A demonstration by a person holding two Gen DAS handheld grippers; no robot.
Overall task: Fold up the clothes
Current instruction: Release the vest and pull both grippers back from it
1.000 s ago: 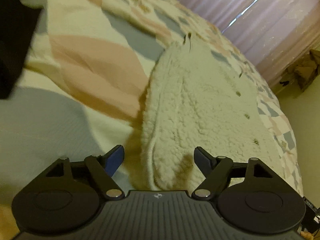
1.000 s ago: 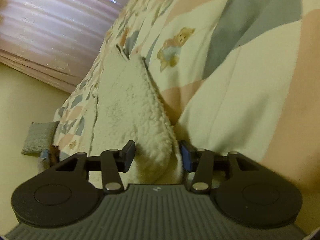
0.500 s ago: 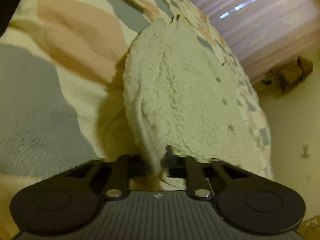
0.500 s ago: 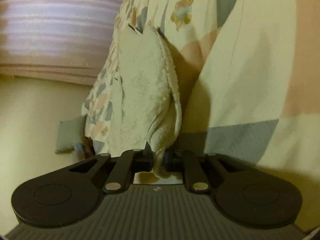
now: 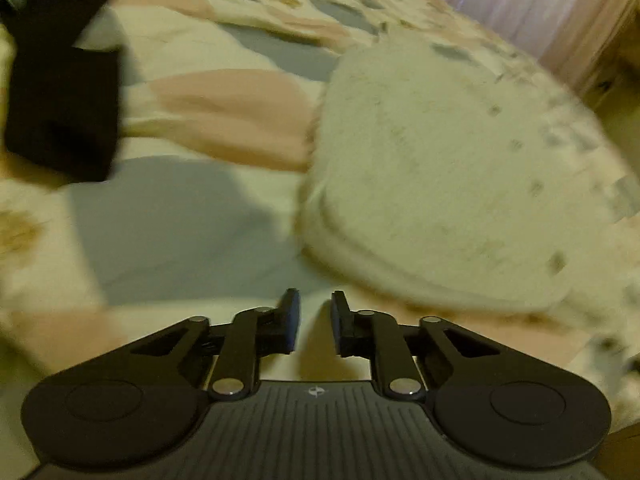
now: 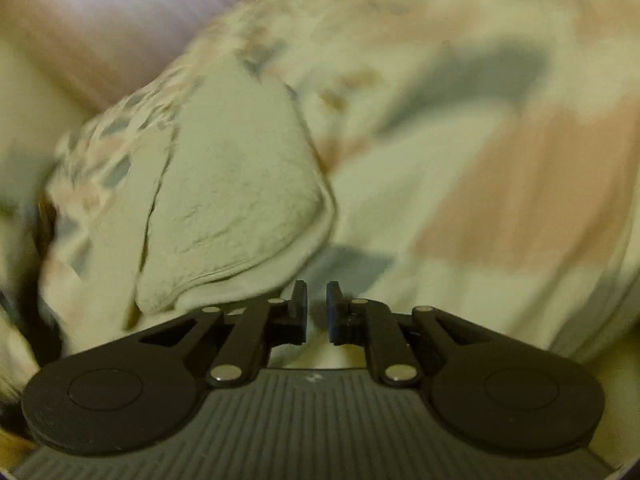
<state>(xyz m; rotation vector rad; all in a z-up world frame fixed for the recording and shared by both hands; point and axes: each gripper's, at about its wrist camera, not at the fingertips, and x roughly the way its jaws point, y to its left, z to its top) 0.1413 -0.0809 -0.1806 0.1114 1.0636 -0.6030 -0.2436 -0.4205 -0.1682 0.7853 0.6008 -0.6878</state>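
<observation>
A cream fleece garment (image 5: 440,168) with small buttons lies folded on the patchwork bedspread (image 5: 192,200). In the left wrist view it sits ahead and to the right of my left gripper (image 5: 315,312), whose jaws stand a narrow gap apart with nothing between them. In the right wrist view the garment (image 6: 224,192) lies ahead and to the left of my right gripper (image 6: 317,300), whose jaws also stand slightly apart and empty. Both views are blurred by motion.
A black object (image 5: 64,112) hangs at the upper left of the left wrist view. Pink striped curtains (image 5: 532,4) stand beyond the bed; they also show in the right wrist view (image 6: 100,20). The bedspread (image 6: 480,160) spreads to the right.
Both grippers closed on the garment's near edge half a second ago; now they have let go, pulled back, and the garment lies flat on the bed.
</observation>
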